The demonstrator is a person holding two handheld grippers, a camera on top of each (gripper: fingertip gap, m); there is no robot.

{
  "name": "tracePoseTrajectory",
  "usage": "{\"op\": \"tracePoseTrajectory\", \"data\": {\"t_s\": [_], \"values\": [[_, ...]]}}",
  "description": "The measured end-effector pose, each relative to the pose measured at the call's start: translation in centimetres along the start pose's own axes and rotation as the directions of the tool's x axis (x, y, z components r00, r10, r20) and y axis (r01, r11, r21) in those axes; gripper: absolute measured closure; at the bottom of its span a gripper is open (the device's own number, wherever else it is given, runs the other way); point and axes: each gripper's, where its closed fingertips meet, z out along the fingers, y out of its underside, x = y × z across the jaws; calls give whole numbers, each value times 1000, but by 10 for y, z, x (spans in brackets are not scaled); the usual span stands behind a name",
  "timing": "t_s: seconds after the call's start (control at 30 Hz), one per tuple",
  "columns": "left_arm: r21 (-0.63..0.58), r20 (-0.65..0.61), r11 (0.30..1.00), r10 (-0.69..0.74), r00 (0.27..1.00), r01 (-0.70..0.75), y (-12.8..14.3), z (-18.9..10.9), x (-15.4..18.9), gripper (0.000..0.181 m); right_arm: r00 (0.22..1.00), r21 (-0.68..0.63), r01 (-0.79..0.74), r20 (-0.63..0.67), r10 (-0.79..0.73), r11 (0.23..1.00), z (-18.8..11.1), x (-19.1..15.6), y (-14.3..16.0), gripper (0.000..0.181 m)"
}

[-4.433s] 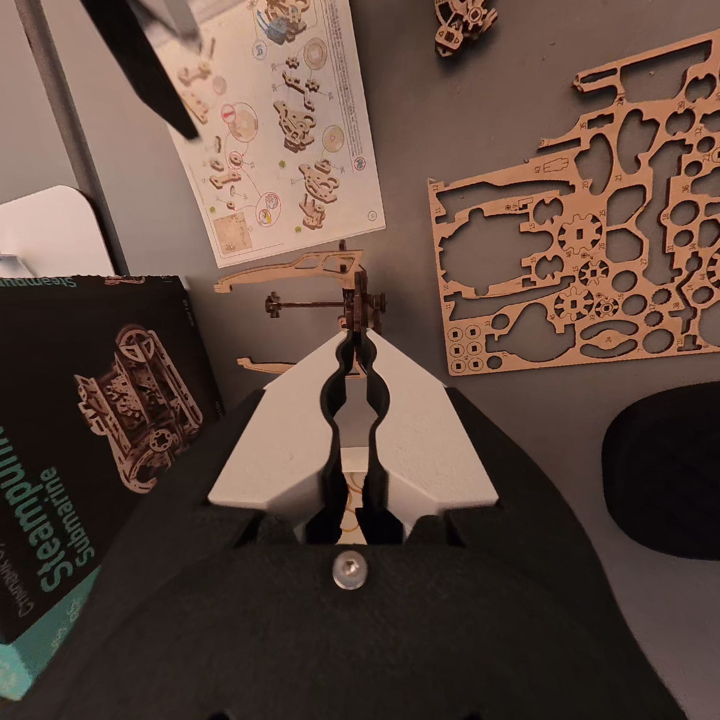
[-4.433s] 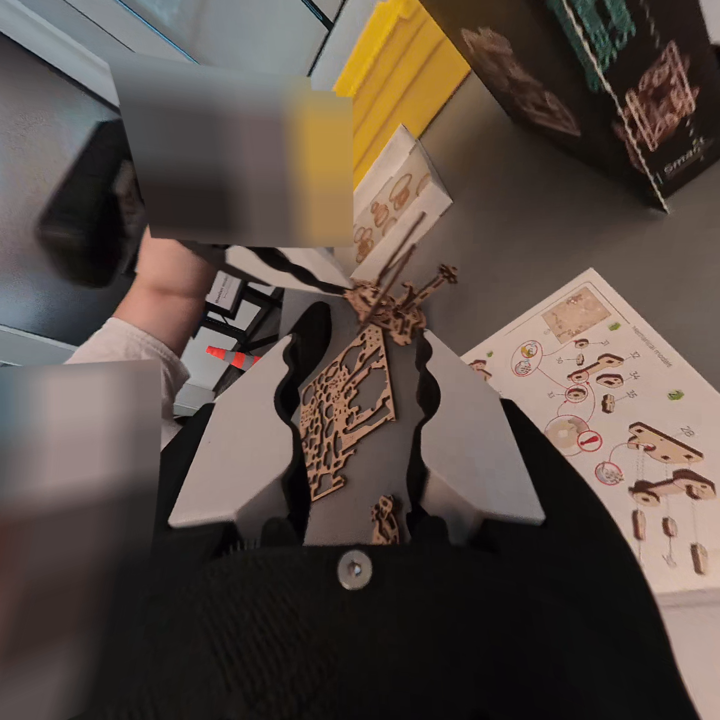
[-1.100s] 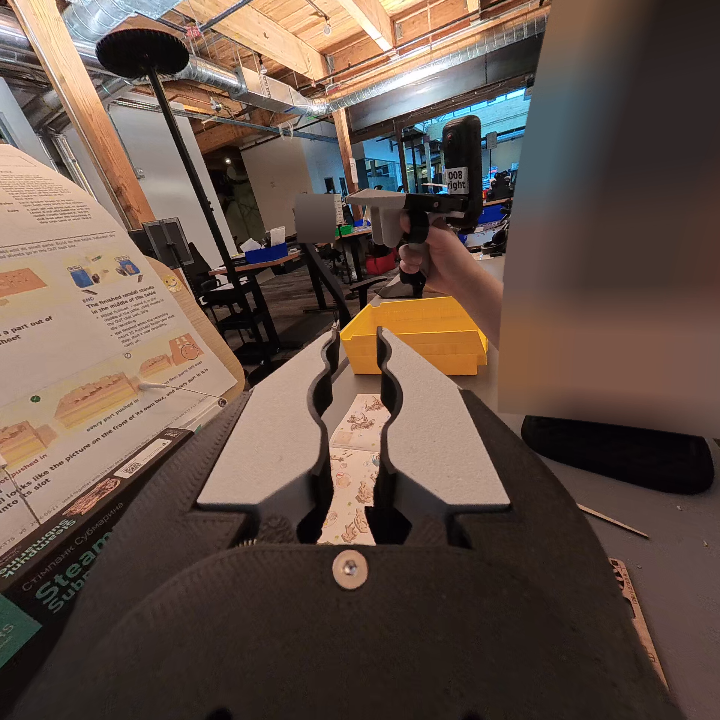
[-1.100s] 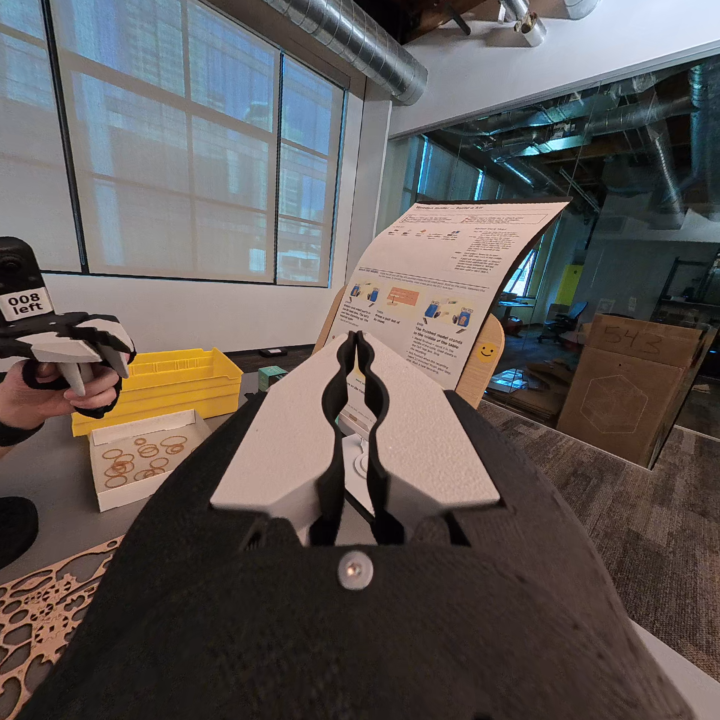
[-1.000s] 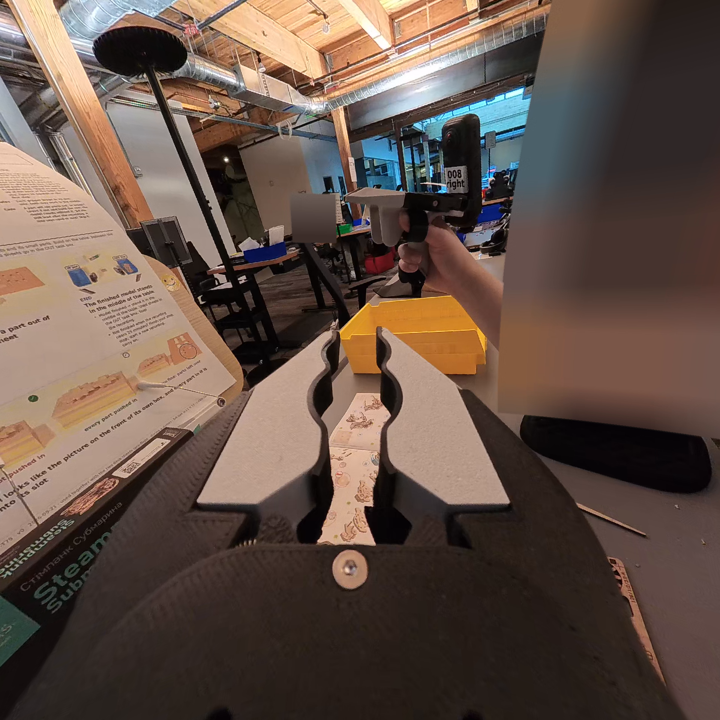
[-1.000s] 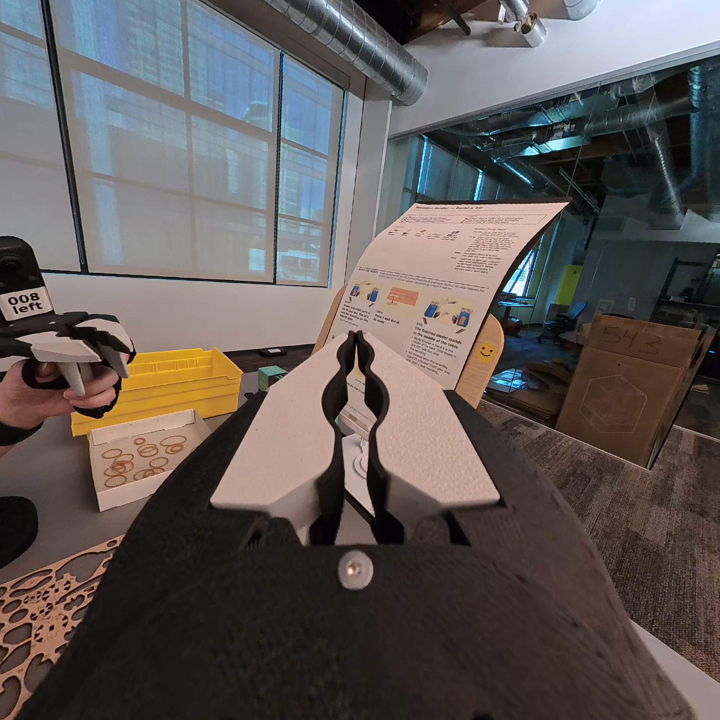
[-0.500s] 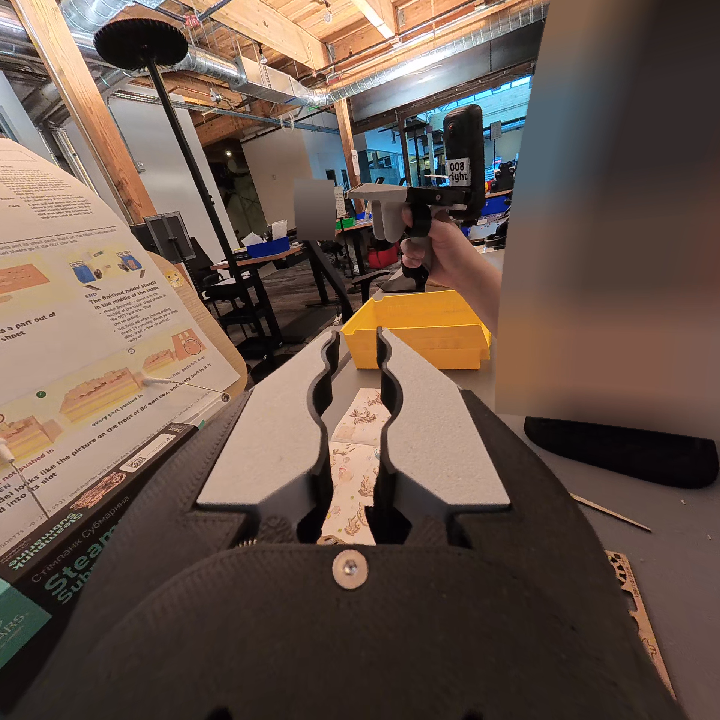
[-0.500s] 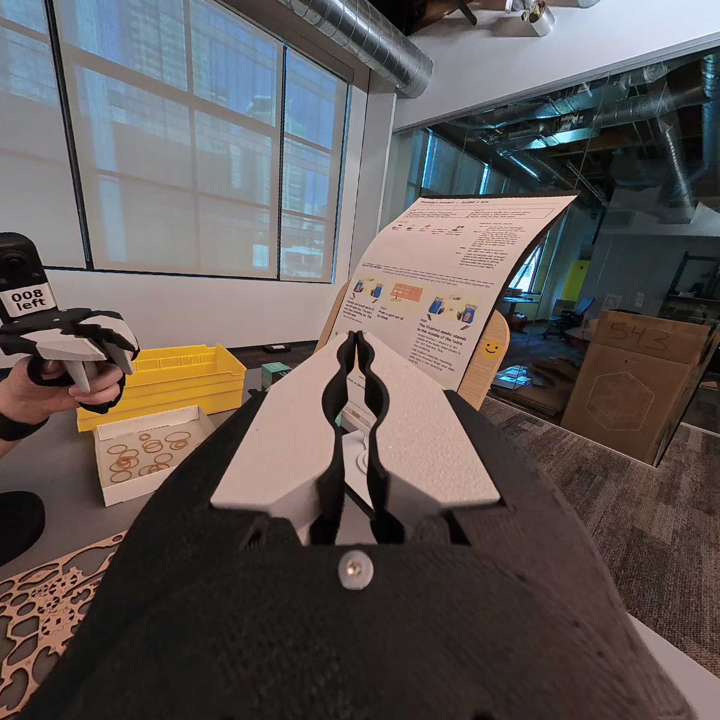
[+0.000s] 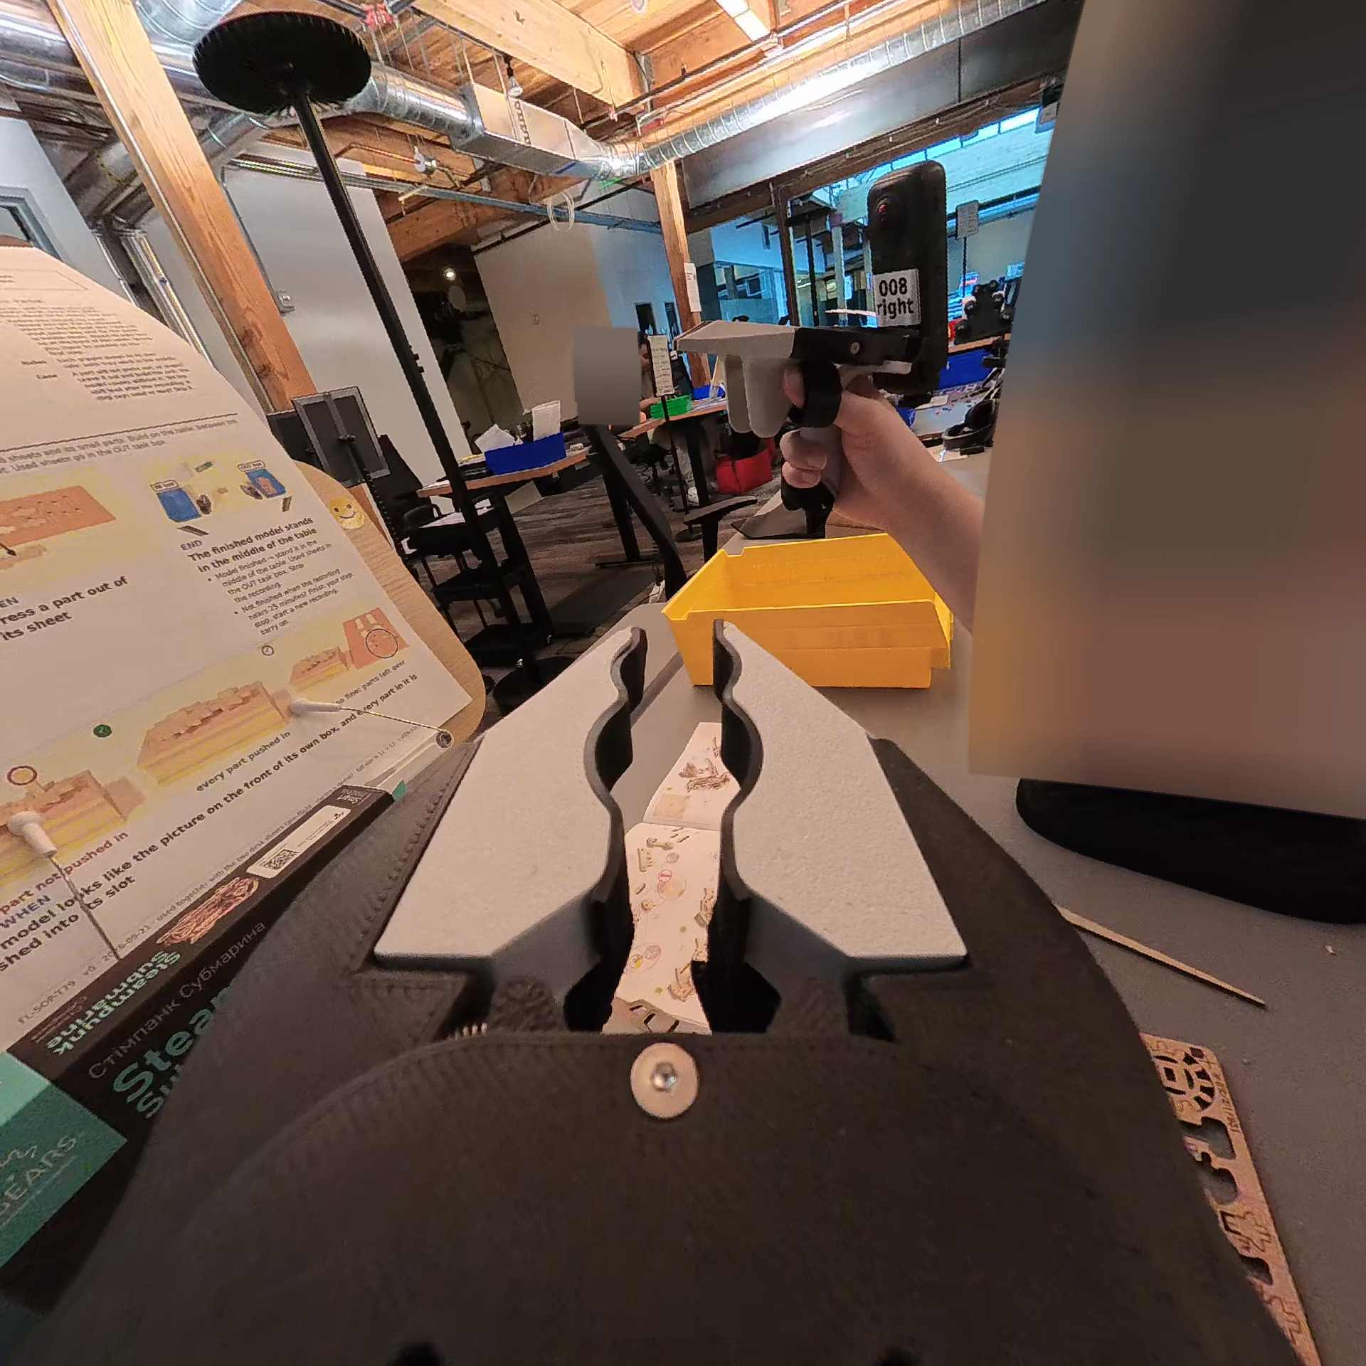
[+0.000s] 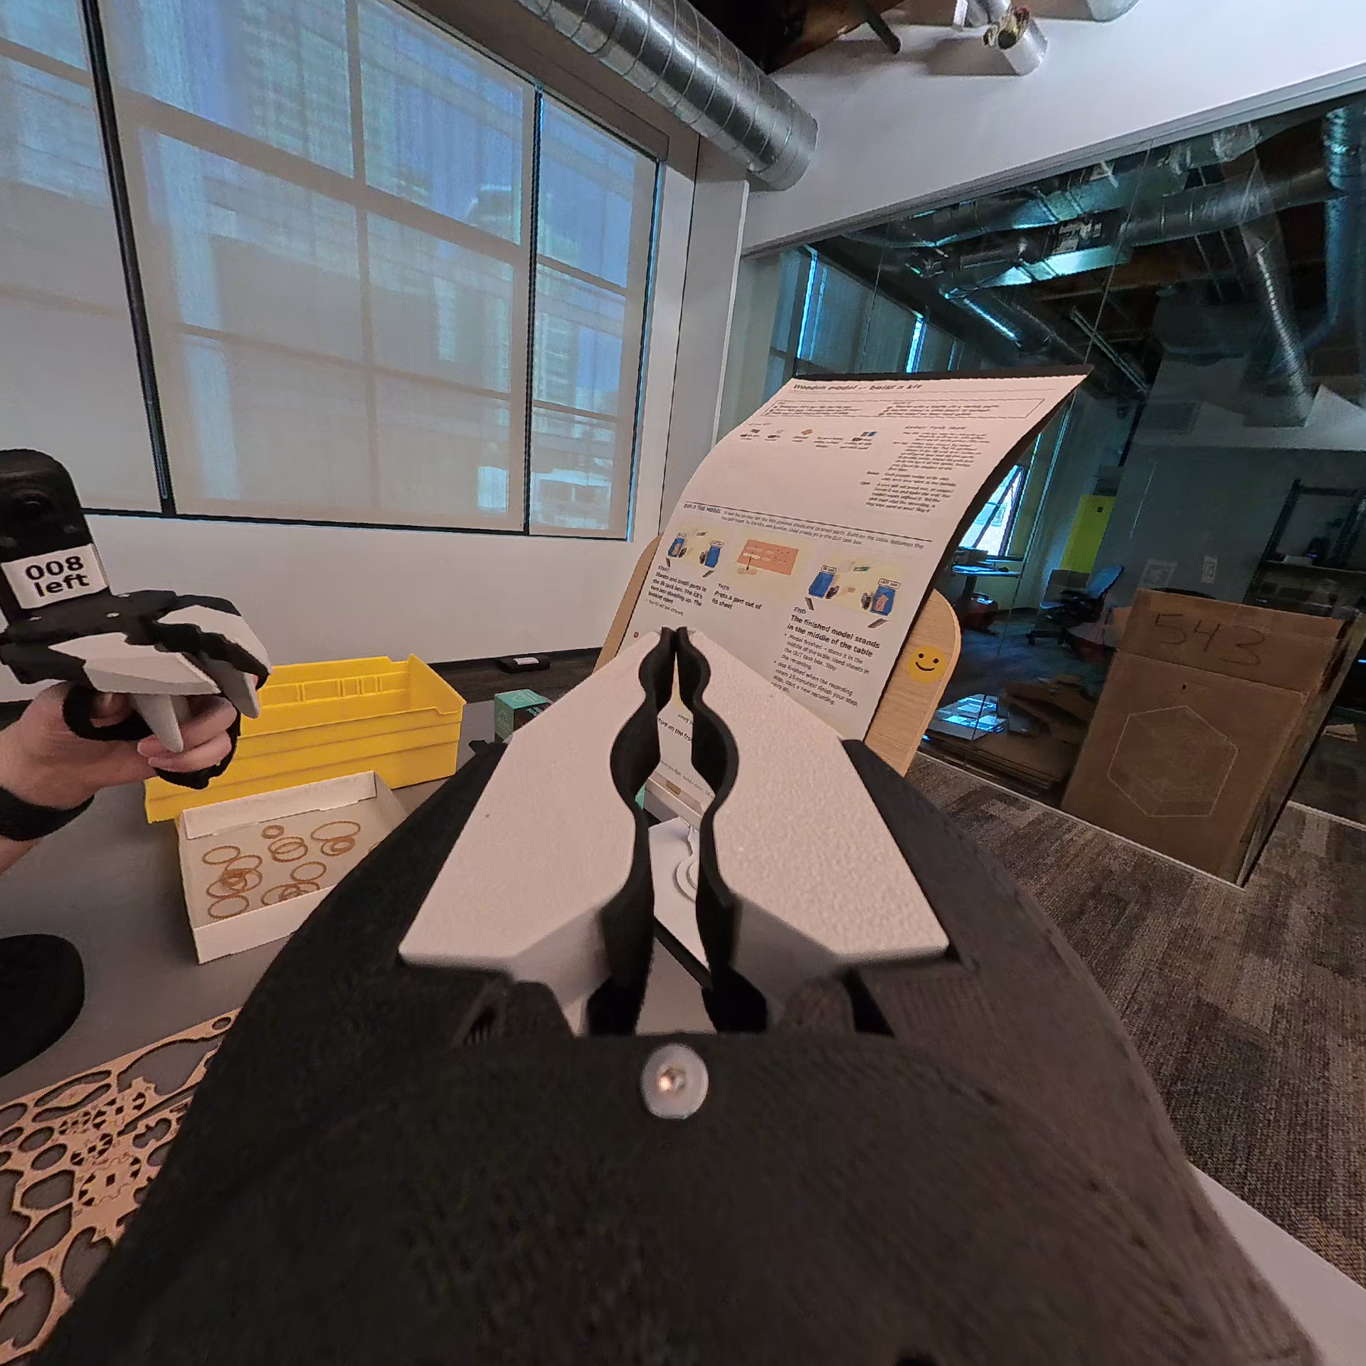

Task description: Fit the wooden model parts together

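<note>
Lifted clear of the wooden parts; left gripper (image 9: 678, 650) empty, slightly parted; right gripper (image 10: 671, 641) closed, empty; both raised above the table (image 9: 1183, 983), seemingly resting.

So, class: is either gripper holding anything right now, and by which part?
Nothing is held. The left gripper has its jaws apart and empty; the right gripper has its jaws closed on nothing.

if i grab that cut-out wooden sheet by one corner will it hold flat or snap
The wooden sheet looks thin and mostly holes, so it would probably flex or sag. The narrow bridges between cut-outs seem fragile and could crack if lifted by one corner. It lies flat on the table, so getting a finger under its edge may be awkward.
</note>
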Motion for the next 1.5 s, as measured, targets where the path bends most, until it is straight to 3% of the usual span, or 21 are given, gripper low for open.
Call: {"op": "tracePoseTrajectory", "data": {"t_s": [0.37,0.47,0.6,0.7,0.77,0.9,1.03,1.17,1.3,1.5], "values": [[-60,42,998,7,999,-5,11,2,-8,165,1000,-7,-2,1,2,1000,1,1,2,181],[-172,215,985,30,976,7,28,-2,-39,164,1000,-13,-8,3,8,1000,2,1,4,181],[-361,325,932,117,939,9,55,-16,-59,153,1000,-29,-4,-3,4,1000,0,5,6,181],[-545,343,838,266,901,-40,87,-26,-62,150,1000,-38,-16,-5,16,999,-4,9,7,181],[-595,315,801,302,900,-60,110,-25,-54,149,999,-24,-33,-1,33,999,-6,10,5,181],[-639,230,768,249,941,-47,157,-12,-38,136,999,15,-48,4,48,999,-8,12,0,181],[-646,233,763,166,958,25,179,0,-32,120,999,8,-50,5,50,999,-10,13,0,181],[-680,229,733,203,952,7,193,-3,-31,114,998,31,-64,12,64,997,-12,14,-3,181],[-680,251,730,150,956,64,200,-6,-30,105,997,27,-77,21,76,997,-10,13,-1,181],[-687,240,724,147,960,62,205,-6,-28,111,995,-22,-84,46,85,996,1,5,11,181]]}}
